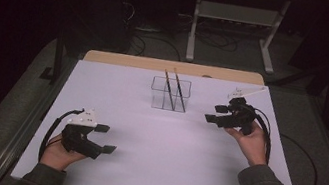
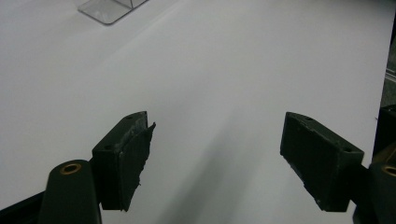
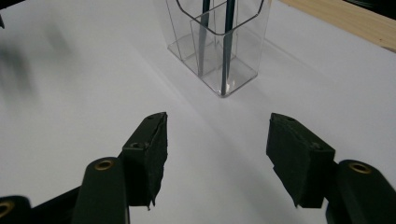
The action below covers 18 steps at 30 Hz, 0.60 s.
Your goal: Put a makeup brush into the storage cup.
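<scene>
Both tools are spread and hold nothing: the left tool (image 1: 105, 138) is near the front of the white surface (image 1: 161, 163), the right tool (image 1: 217, 114) is beside the clear holder (image 1: 170, 94) with two brushes (image 1: 174, 89).

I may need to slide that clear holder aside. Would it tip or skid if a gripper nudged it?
The clear holder looks like thin, light plastic on a smooth white table, so it probably skids easily. It stands tall on a small base with two sticks leaning inside, so a high nudge might tip it.

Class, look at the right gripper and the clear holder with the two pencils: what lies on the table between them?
Nothing: bare white table separates the open right gripper from the clear holder, seen in the right gripper view.
</scene>
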### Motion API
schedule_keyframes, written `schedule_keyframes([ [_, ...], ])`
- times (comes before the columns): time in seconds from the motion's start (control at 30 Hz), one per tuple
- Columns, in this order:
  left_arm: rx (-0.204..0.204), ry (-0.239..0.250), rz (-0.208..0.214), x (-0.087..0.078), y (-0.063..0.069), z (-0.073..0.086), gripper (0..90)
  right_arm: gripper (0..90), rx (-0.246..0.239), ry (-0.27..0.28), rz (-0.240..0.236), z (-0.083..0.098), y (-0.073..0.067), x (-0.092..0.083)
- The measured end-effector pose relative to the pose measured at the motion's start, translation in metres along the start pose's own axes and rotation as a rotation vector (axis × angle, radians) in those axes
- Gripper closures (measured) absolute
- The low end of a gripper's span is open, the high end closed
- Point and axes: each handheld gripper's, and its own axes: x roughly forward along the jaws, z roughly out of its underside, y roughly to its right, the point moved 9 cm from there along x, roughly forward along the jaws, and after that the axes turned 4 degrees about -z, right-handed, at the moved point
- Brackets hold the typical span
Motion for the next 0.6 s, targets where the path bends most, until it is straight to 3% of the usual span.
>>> schedule_keyframes([
  [0.3, -0.002, -0.002, -0.006, 0.000, -0.001, 0.000, 22.7, 34.9, -0.016, 0.015, -0.003, 0.001, -0.004, -0.005],
  [0.6, 0.007, -0.007, -0.020, -0.002, -0.002, 0.000, 21.7, 31.7, -0.001, 0.007, -0.015, 0.013, -0.011, -0.005],
])
